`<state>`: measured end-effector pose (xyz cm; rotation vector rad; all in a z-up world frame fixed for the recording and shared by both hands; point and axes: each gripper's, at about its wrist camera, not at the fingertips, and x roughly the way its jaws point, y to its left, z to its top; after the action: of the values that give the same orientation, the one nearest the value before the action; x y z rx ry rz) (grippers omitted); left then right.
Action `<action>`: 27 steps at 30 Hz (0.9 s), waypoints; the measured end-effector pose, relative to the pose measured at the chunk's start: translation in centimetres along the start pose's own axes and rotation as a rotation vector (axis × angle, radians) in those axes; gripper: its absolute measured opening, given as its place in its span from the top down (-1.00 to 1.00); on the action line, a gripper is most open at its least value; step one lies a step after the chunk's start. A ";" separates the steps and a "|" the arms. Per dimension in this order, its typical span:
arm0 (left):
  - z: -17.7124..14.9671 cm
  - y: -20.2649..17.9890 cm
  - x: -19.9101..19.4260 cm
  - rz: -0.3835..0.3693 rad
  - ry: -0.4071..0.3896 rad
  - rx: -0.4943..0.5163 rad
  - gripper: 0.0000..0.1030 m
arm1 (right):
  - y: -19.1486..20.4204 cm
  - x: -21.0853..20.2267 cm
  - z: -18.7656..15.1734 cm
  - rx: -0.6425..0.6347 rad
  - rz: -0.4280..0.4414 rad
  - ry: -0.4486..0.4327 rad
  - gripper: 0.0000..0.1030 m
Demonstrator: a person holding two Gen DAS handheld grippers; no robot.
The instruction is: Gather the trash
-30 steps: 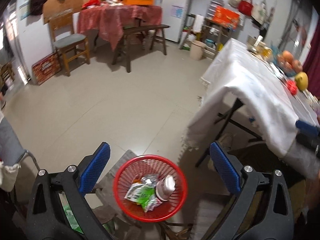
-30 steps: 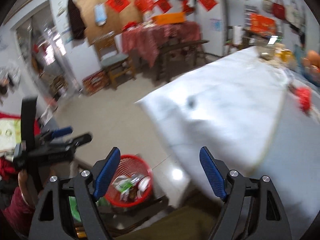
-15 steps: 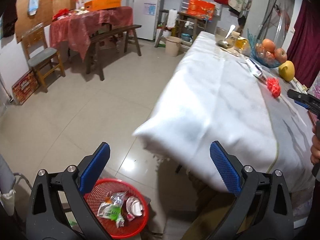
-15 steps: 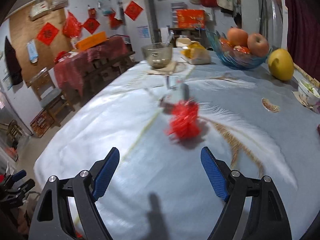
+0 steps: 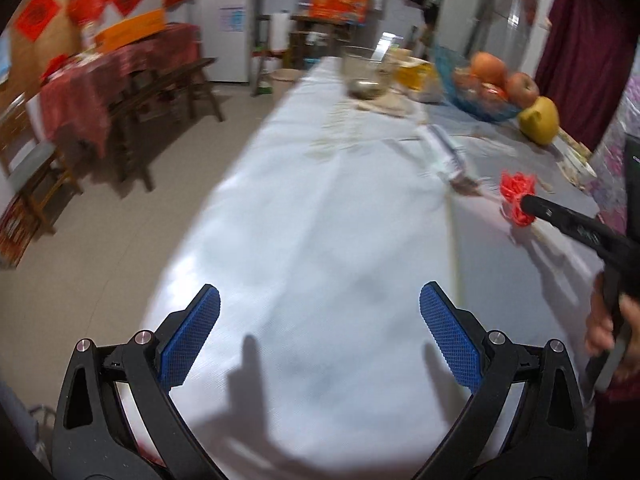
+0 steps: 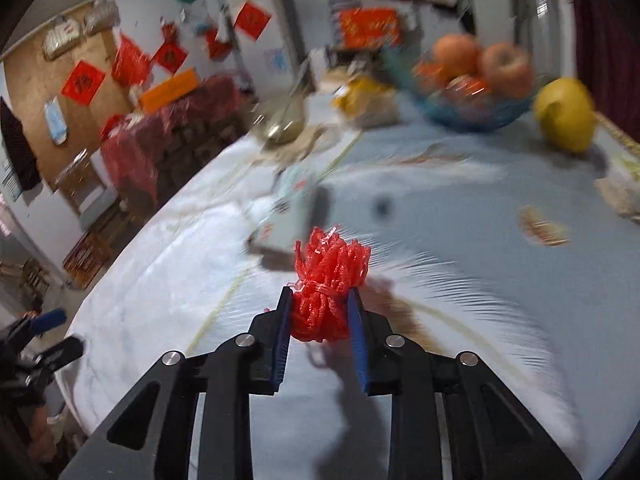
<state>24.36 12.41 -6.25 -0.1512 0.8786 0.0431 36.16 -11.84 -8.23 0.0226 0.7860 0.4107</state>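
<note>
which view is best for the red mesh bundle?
Right wrist: the red mesh bundle fills centre frame between the closing right gripper's pads. Left wrist shows it only small and far right, partly behind the gripper tip.

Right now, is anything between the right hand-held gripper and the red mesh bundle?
Nothing visible. The red mesh bundle already sits between the closing jaws of the right hand-held gripper, both pads against it, on the tablecloth.

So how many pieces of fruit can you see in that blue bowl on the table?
3, all in the blue bowl at the table's far end: one apple at back left, one at back right, a blurred one in front. More may be hidden.
</note>
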 end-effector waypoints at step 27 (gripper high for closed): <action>8.1 -13.2 9.5 0.047 -0.053 0.159 0.18 | -9.3 -5.9 -2.6 0.176 0.127 -0.103 0.40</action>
<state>37.93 0.37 -6.96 0.0190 0.8289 0.0204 33.91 -22.90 -7.68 0.2574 0.7189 0.4555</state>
